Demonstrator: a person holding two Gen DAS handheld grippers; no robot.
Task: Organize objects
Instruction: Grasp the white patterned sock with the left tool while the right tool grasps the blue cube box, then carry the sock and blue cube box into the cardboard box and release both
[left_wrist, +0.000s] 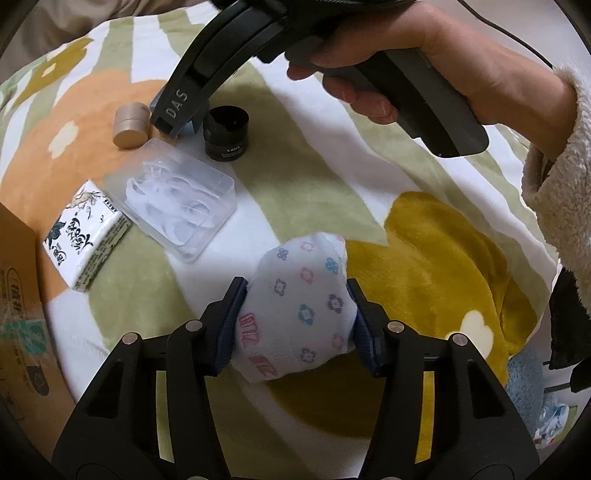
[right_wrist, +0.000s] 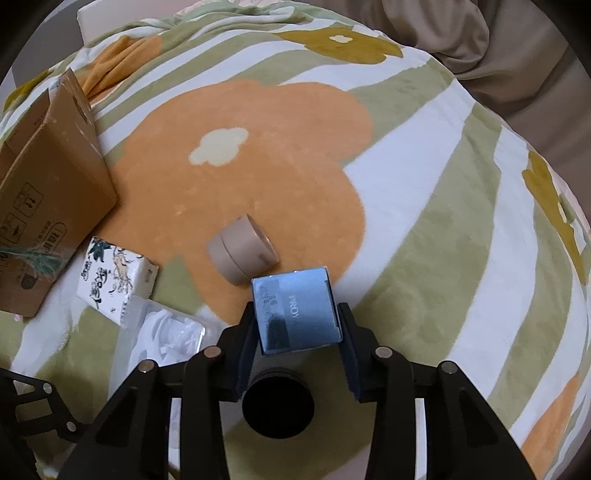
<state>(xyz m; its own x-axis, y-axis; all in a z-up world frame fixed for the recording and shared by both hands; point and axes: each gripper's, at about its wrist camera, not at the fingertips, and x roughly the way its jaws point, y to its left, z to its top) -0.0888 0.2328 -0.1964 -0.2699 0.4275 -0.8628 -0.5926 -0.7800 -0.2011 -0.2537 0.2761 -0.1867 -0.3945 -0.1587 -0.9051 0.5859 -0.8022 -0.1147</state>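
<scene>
My left gripper (left_wrist: 295, 295) is shut on a rolled white sock (left_wrist: 299, 306) with small flower prints, held just above the blanket. My right gripper (right_wrist: 295, 314) is shut on a small blue box (right_wrist: 297, 310) marked PROYA, above a black jar (right_wrist: 277, 402). In the left wrist view the right gripper (left_wrist: 173, 122) hangs between a beige jar (left_wrist: 131, 125) and the black jar (left_wrist: 226, 133). A clear plastic box (left_wrist: 177, 199) of white picks and a tissue pack (left_wrist: 86, 236) lie to the left.
A flowered green, white and orange blanket (right_wrist: 424, 229) covers the surface. A cardboard box (right_wrist: 48, 206) stands at the left, next to the tissue pack (right_wrist: 114, 277). The beige jar (right_wrist: 240, 254) lies on its side. A light blue item (left_wrist: 532, 391) is at the right edge.
</scene>
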